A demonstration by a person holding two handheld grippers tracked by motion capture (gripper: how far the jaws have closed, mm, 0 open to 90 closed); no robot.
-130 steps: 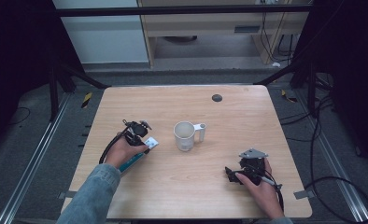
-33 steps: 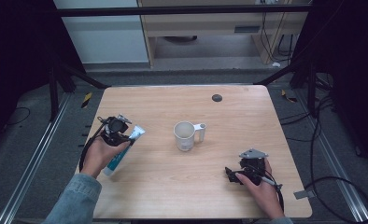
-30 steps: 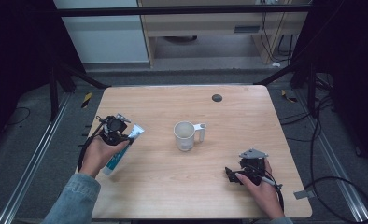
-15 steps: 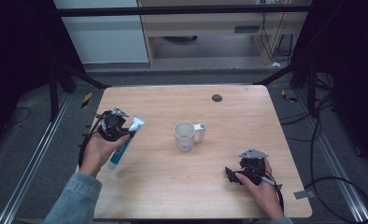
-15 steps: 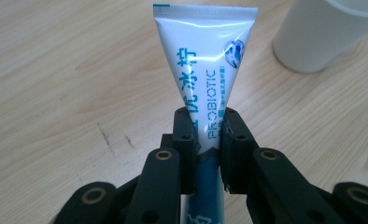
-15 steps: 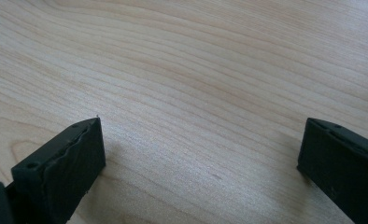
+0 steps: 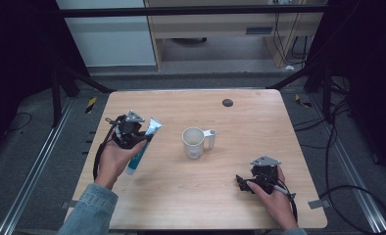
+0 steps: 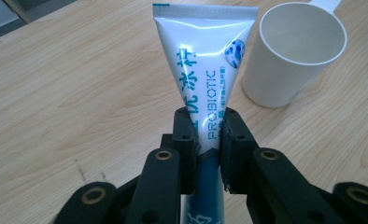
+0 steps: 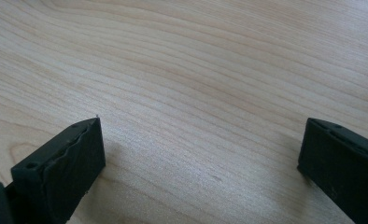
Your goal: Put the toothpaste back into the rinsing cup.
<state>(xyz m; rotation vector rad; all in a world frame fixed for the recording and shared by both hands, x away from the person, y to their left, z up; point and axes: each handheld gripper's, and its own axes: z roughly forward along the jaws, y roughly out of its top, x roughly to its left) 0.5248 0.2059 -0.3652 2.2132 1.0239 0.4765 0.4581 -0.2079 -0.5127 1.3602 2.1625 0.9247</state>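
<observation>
- White and blue, the toothpaste tube is clamped across its middle by the left gripper; the jaws are pressed on both sides of the printed wall, with the flat crimped end pointing away from them.
- From the high view, the tube is seen held well to the left of the white cup, tilted, its crimped end up and towards the cup; whether its lower end is clear of the wooden table cannot be told.
- The cup is standing upright and empty near the table's middle, its handle on the side away from the tube.
- The right gripper is kept low over bare wood to the right of and nearer than the cup, jaws spread wide with nothing between them.
- Progress is judged as partial: the tube has been grasped, but it has not been brought to the cup; carrying it across and lowering it into the cup's mouth appear to be left.
</observation>
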